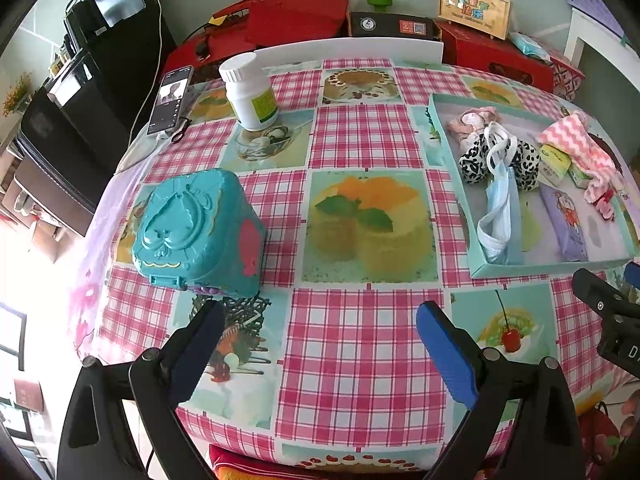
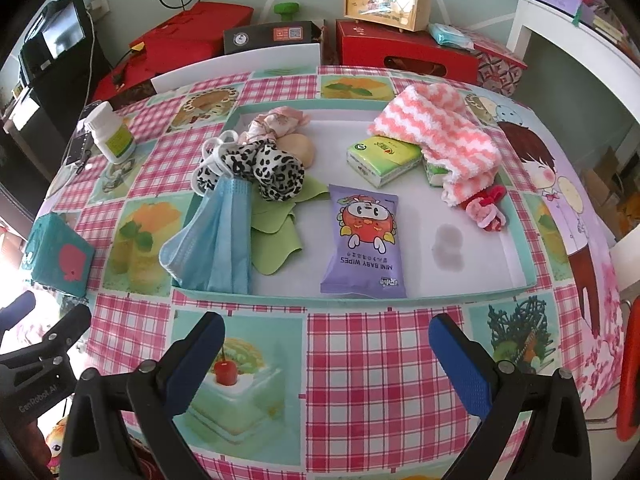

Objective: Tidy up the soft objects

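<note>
A shallow teal tray (image 2: 516,288) (image 1: 520,269) on the checked tablecloth holds soft items: a blue face mask (image 2: 218,240) (image 1: 502,216), a leopard-print cloth (image 2: 268,172) (image 1: 496,158), green cloth pieces (image 2: 276,236), a purple baby-wipes pack (image 2: 362,240) (image 1: 564,224), green tissue packs (image 2: 382,156), a pink-and-white fuzzy sock (image 2: 440,132) (image 1: 576,140) and a pink scrunchie (image 2: 486,210). My right gripper (image 2: 326,340) stands open before the tray's near edge. My left gripper (image 1: 320,326) is open over bare tablecloth, right of a teal plastic box (image 1: 196,228) (image 2: 56,256).
A white pill bottle (image 1: 250,92) (image 2: 112,132) and a phone (image 1: 170,100) lie at the table's far left. Red boxes (image 2: 400,48), a black box (image 1: 392,24) and a wooden case (image 2: 386,0) stand behind the table. A white shelf (image 2: 560,32) is at the right.
</note>
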